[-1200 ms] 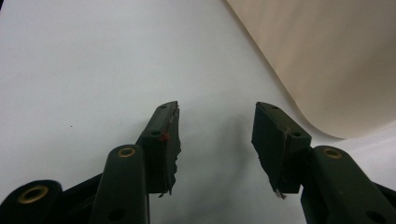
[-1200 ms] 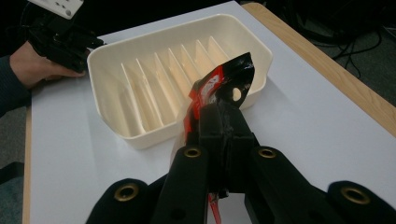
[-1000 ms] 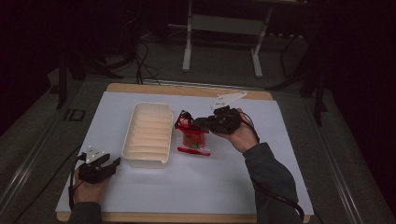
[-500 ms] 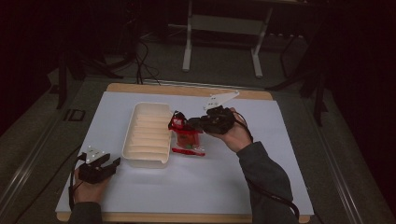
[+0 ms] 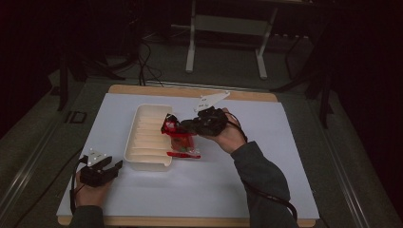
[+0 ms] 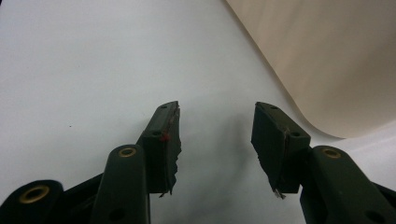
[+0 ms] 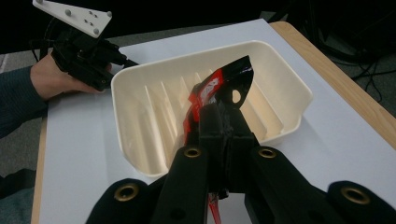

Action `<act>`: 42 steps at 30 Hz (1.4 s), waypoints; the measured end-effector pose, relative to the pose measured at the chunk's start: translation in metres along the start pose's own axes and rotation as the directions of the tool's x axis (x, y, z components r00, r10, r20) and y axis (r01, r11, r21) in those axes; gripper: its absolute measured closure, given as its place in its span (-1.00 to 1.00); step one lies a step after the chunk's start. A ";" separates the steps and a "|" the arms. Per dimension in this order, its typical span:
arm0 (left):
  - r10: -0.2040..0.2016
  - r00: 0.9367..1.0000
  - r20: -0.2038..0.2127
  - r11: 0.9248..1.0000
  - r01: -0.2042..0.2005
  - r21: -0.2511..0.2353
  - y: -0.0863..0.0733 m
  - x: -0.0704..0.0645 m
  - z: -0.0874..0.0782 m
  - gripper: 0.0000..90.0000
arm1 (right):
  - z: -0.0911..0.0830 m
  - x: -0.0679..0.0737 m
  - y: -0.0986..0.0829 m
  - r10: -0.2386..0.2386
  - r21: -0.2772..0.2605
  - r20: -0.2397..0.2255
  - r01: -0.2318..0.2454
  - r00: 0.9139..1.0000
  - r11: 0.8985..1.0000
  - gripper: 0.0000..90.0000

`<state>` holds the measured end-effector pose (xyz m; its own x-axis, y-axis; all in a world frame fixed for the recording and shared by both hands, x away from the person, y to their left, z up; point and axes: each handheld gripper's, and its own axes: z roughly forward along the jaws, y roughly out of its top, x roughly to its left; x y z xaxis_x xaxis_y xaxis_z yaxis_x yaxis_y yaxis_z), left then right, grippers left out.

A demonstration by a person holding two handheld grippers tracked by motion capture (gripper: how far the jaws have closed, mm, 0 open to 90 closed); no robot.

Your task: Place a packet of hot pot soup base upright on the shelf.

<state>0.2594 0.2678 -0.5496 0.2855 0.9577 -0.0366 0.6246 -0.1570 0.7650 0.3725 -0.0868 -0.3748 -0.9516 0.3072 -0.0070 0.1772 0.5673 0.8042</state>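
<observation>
Right gripper view: glossy red-and-black packet (image 7: 219, 93) — crumpled, hang-hole on top — pinched tight in the right claw (image 7: 223, 122).

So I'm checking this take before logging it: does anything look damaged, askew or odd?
One thing: the pads of the left hand-held gripper look torn and ragged along their inner edges. Otherwise nothing stands out: the right hand-held gripper pinches a red packet by the white tray, and another red packet lies flat beside it.

In the right gripper view the red packet (image 7: 219, 91) is hidden at its 6 o'clock end behind the closed jaws.
</observation>
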 end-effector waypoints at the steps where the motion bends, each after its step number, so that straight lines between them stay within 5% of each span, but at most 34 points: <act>1: 0.000 1.000 0.000 1.000 0.000 0.000 0.000 0.000 0.000 0.16 | 0.001 0.000 0.001 -0.003 -0.001 -0.002 0.003 1.000 1.000 0.97; 42: -0.002 1.000 0.003 1.000 0.002 -0.004 0.000 0.000 0.000 0.15 | 0.074 0.031 0.029 -0.026 -0.027 -0.109 0.023 0.994 0.999 0.97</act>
<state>0.2591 0.2683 -0.5494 0.2868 0.9572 -0.0397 0.6225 -0.1547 0.7672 0.3664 -0.0039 -0.3958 -0.9776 0.2071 0.0366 0.1479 0.5532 0.8198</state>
